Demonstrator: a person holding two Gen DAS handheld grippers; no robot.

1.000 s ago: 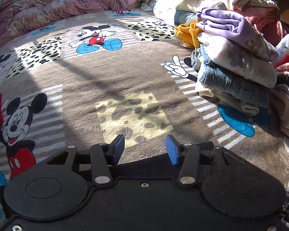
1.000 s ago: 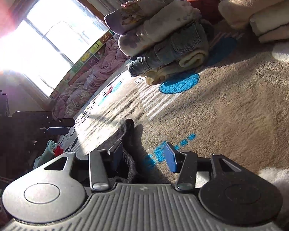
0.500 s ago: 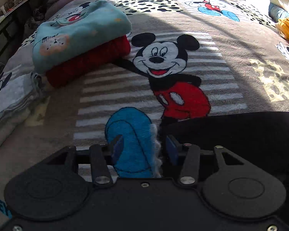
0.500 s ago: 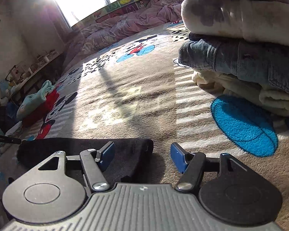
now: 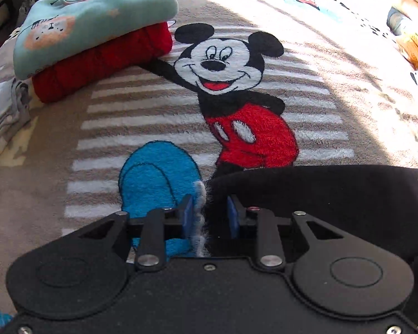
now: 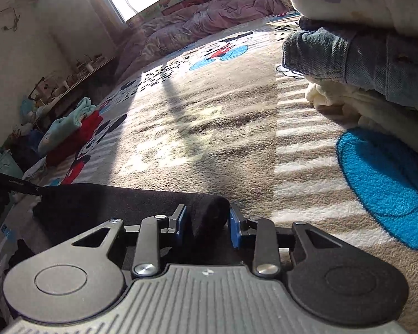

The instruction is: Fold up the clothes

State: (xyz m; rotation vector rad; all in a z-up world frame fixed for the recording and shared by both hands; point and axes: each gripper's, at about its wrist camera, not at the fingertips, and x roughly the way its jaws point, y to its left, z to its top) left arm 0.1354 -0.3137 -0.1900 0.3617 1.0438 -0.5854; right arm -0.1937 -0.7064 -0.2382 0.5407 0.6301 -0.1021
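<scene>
Black garment (image 5: 334, 194) low in both views, and we see each pair of jaws closing on one end of it. In the left wrist view, the left gripper (image 5: 208, 217) has the garment's fuzzy edge between its blue pads, one pad touching the cloth, low centre of the frame. In the right wrist view, the right gripper (image 6: 207, 224) has a rolled black end between its pads, both nearly touching it. The garment lies flat on the cartoon-mouse blanket (image 5: 153, 117) covering the bed. Further out, upper left of the left view, we find a folded mint top (image 5: 92, 16) stacked on a red knit (image 5: 103, 61). Upper right of the right view: folded denim (image 6: 362, 58) over cream fabric (image 6: 362, 105).
</scene>
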